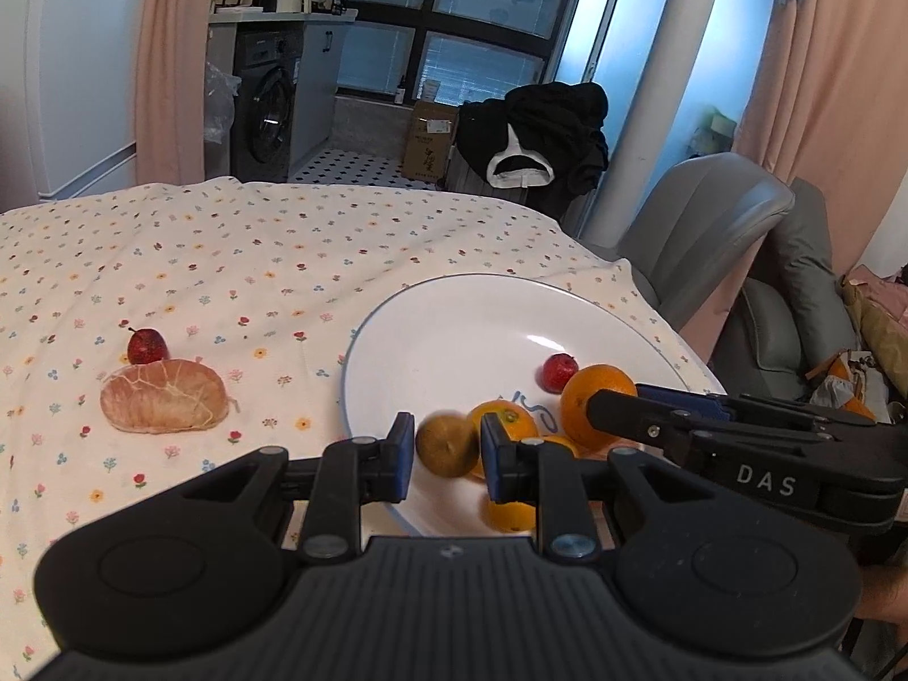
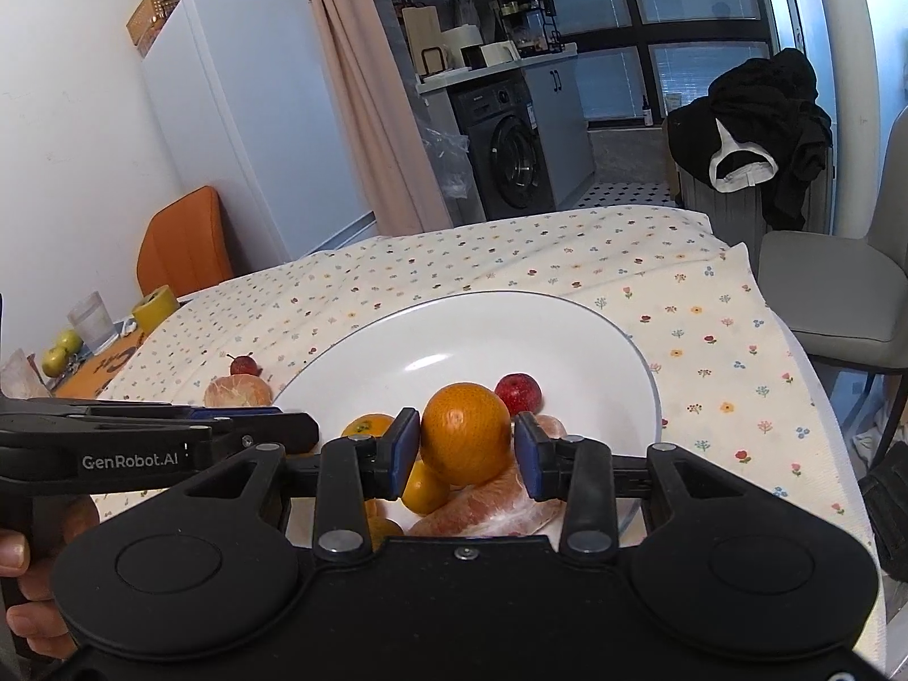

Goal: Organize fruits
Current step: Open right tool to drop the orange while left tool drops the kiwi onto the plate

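Our right hand-held gripper [image 2: 466,448] brackets the orange [image 2: 465,434], jaws wide, over the plate [image 2: 613,340]. Our left hand-held gripper [image 1: 446,450] gapes around a blurred brown fruit [image 1: 446,442], probably just dropped there.

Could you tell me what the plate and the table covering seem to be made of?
The plate looks like glazed white ceramic: glossy highlights and a thin dark rim line. The tablecloth looks like matte woven cotton, creased and printed with small flowers; the fibre itself cannot be confirmed.
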